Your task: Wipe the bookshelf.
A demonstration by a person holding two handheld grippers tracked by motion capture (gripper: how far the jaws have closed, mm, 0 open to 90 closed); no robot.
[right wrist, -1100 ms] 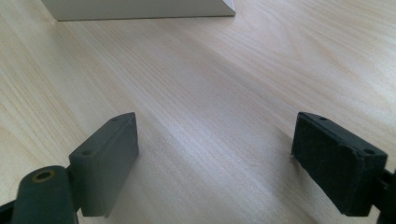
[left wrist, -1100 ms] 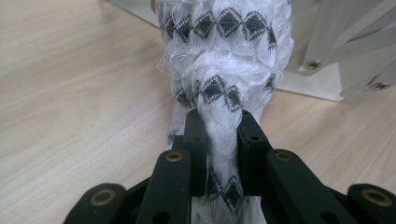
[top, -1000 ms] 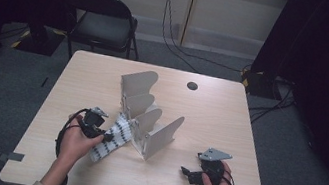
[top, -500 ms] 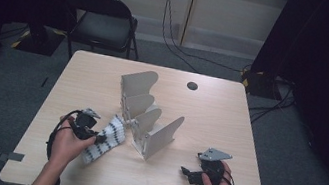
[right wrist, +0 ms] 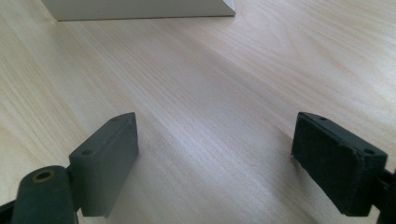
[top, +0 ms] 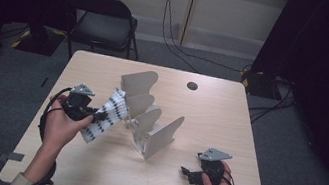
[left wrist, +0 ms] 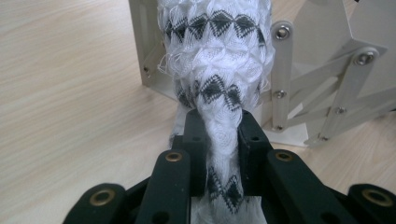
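Observation:
A white knitted cloth with black diamond bands (top: 107, 116) (left wrist: 218, 70) is pinched in my left gripper (top: 93, 117) (left wrist: 219, 135), which is shut on it and holds it above the table beside the rack. The grey folding rack (top: 151, 115) (left wrist: 322, 74) with several upright panels stands in the middle of the wooden table (top: 228, 123). My right gripper (top: 185, 173) (right wrist: 215, 149) rests low on the table at the front right, open, with bare wood between its jaws.
A black chair (top: 101, 21) stands behind the table's far left edge. A round dark cable hole (top: 192, 85) sits near the far edge. Cables run along the floor by the back wall. A corner of the rack's base (right wrist: 140, 9) lies ahead of the right gripper.
My left hand has lifted the cloth up off the table, close to the rack's left panels. The right hand has kept still.

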